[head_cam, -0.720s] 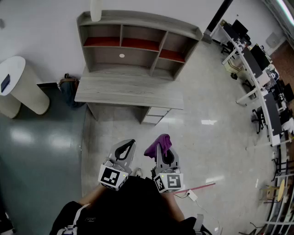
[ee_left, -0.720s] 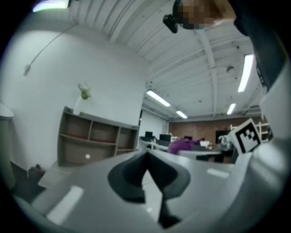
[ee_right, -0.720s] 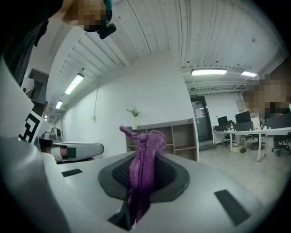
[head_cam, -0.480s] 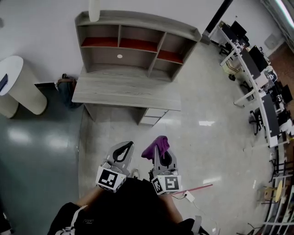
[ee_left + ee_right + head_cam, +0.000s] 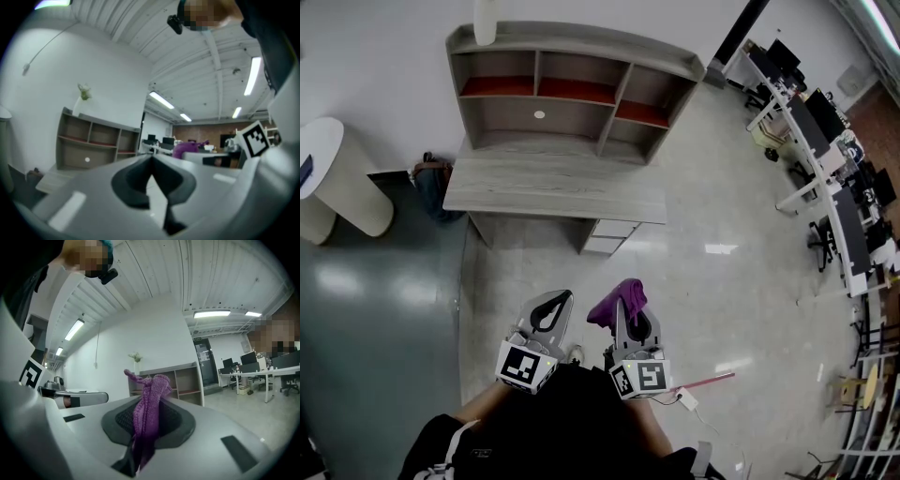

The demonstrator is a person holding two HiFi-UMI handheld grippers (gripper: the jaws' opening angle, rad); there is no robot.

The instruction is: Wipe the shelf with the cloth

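Observation:
The grey wooden shelf unit (image 5: 572,89) stands on a desk (image 5: 553,187) against the white wall, well ahead of both grippers; it also shows far off as the shelf (image 5: 96,145) and the shelf (image 5: 180,380). My right gripper (image 5: 623,302) is shut on a purple cloth (image 5: 617,302), which bunches up out of the jaws as the cloth (image 5: 147,413). My left gripper (image 5: 553,302) is beside it, shut with nothing between its jaws, which meet tip to tip in the left gripper view.
A round white table (image 5: 333,183) stands at the left. Office desks and chairs (image 5: 825,159) line the right side. A red stick and white power strip (image 5: 698,389) lie on the floor near my feet. A small vase (image 5: 485,23) tops the shelf.
The view has crept slightly forward and left toward the desk; both grippers keep their pose, the cloth still clamped in the right one.

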